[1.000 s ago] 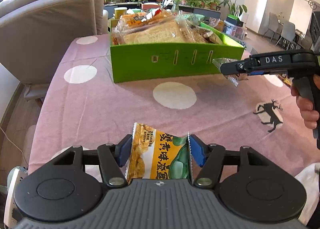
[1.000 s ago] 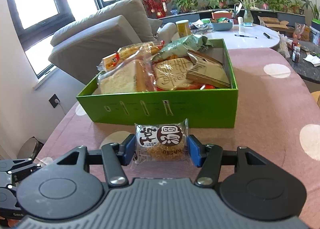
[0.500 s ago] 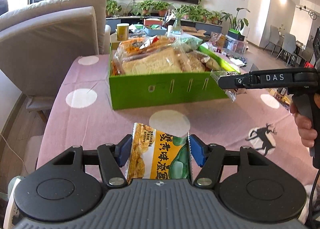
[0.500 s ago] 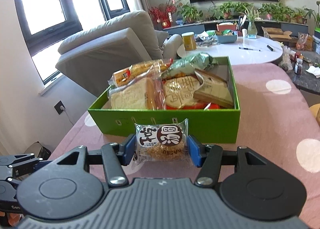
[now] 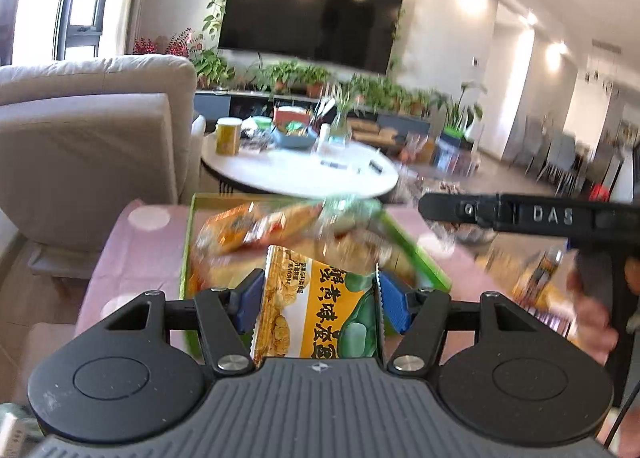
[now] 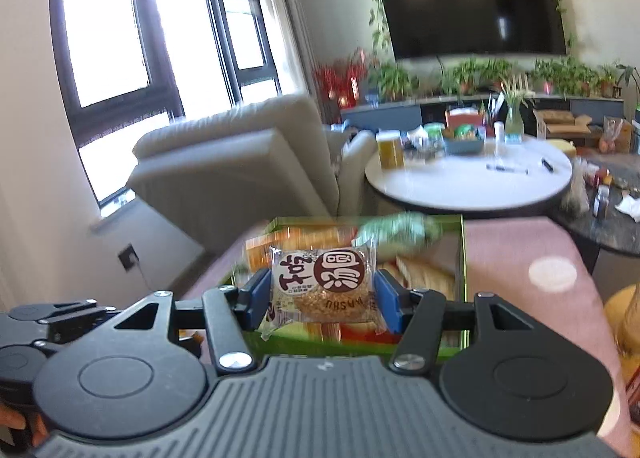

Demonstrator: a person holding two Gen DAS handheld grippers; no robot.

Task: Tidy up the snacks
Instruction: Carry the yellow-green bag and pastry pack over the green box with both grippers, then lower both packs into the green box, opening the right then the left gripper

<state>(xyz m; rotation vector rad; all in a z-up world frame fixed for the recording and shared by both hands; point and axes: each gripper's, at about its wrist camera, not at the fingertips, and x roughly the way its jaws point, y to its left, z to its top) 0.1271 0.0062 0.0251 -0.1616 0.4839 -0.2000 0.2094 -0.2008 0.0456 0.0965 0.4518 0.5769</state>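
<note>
Both tongs [image 5: 319,300] [image 6: 322,296] clamped on snack packets [image 5: 316,310] [image 6: 324,282]

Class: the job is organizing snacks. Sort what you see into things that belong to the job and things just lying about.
Belongs to the job:
- yellow-green foil snack packet, in left gripper
- clear-wrapped round biscuit, in right gripper
- green cardboard box of snacks

Lying about:
- round white table
- yellow cup
- beige sofa
</note>
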